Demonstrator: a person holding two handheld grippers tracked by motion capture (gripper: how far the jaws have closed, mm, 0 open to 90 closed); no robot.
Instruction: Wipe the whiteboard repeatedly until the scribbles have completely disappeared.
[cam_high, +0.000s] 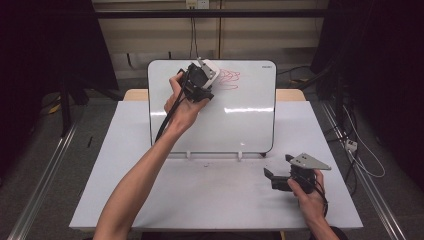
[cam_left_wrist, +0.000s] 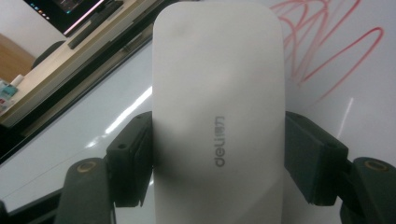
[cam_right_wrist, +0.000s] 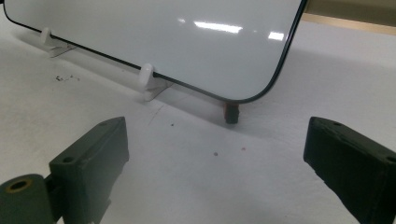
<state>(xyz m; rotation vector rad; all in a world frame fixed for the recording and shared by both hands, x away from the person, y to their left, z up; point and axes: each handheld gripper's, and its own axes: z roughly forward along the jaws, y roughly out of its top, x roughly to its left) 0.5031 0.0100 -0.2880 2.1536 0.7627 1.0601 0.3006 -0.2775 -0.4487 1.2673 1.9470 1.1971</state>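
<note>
A whiteboard (cam_high: 240, 115) stands upright on the white table (cam_high: 150, 200), with red scribbles (cam_high: 229, 79) near its top. My left gripper (cam_high: 206, 72) is up at the board's upper left, shut on a white eraser (cam_left_wrist: 219, 102) whose face carries a grey logo; the eraser (cam_high: 210, 70) lies against the board just left of the scribbles (cam_left_wrist: 327, 46). My right gripper (cam_high: 279, 172) rests low over the table at the front right, open, nothing between its jaws. In the right gripper view the board's lower corner (cam_right_wrist: 261, 88) and a small dark foot (cam_right_wrist: 231, 113) lie ahead.
White clip stands (cam_right_wrist: 147, 77) hold the board's bottom edge. Small dark specks (cam_right_wrist: 65, 78) dot the table in front of it. Cables (cam_high: 360, 155) trail on the floor to the right, and dark curtains flank the table.
</note>
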